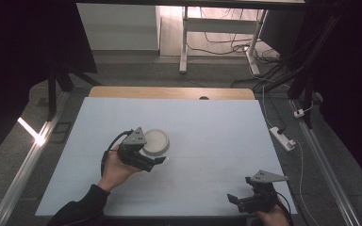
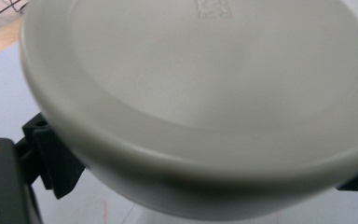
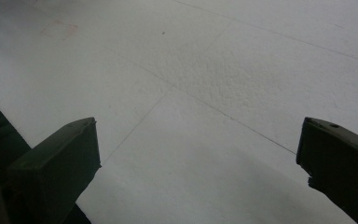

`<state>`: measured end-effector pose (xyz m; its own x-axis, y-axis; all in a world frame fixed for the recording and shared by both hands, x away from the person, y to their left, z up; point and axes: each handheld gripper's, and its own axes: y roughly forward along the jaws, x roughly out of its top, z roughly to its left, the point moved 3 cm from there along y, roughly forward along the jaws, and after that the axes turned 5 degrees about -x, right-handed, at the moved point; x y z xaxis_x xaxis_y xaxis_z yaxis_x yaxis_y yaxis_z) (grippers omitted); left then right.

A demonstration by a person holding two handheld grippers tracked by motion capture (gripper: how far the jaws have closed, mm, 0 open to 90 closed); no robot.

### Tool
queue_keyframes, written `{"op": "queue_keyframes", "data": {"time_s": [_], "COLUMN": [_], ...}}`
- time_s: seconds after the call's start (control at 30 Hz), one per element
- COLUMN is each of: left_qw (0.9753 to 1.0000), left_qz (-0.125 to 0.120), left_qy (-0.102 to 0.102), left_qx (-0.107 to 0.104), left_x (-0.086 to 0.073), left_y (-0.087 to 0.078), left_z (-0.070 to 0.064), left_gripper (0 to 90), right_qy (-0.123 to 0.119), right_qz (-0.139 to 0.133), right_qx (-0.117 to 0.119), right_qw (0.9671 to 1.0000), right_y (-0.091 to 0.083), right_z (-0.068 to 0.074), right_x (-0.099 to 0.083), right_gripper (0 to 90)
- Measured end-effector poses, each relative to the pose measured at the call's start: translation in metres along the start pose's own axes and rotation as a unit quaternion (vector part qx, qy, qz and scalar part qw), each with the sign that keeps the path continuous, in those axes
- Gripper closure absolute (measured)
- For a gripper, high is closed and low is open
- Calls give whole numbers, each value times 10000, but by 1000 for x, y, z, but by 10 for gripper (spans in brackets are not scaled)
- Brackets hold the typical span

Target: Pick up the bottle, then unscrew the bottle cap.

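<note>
A white round tub (image 1: pixel 155 141) with a wide flat lid sits left of the table's middle. In the left gripper view the lid (image 2: pixel 205 93) is very close, with an embossed mark near its far edge. My left gripper (image 1: pixel 153 158) is at the tub's near side. It is open, and its black fingers (image 2: pixel 49 161) stand wide apart on either side of the tub, under the lid's rim. Contact with the tub cannot be made out. My right gripper (image 1: pixel 236 201) rests near the table's front right edge, open (image 3: pixel 198 154), with only bare table between its jaws.
The table (image 1: pixel 217 141) is covered with a white sheet, with a wooden strip along its far edge. Past it are a desk frame (image 1: pixel 185 42) and loose cables on the floor. A power strip (image 1: pixel 283 138) lies on the floor to the right.
</note>
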<state>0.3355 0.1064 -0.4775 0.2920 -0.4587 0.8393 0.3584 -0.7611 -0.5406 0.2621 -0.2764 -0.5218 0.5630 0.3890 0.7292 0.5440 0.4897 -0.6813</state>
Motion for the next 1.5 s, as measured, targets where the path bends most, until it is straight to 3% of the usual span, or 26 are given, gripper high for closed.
{"op": "queue_keyframes", "data": {"time_s": [0.53, 0.83, 1.5], "left_qw": [9994, 9993, 9994], "left_qz": [-180, -99, 21], "left_qy": [172, 225, 137], "left_qx": [-246, -276, -313], "left_x": [29, 29, 25], "left_y": [22, 27, 21], "left_z": [-9, -13, -10], "left_gripper": [77, 77, 77], "right_qy": [6, 1, -25], "right_qz": [-19, -20, -147], "right_qx": [6, 13, -39], "right_qw": [10000, 10000, 9999], "right_y": [0, 0, -3], "right_z": [0, 0, 0], "right_x": [0, 0, 0], "right_gripper": [0, 0, 0]}}
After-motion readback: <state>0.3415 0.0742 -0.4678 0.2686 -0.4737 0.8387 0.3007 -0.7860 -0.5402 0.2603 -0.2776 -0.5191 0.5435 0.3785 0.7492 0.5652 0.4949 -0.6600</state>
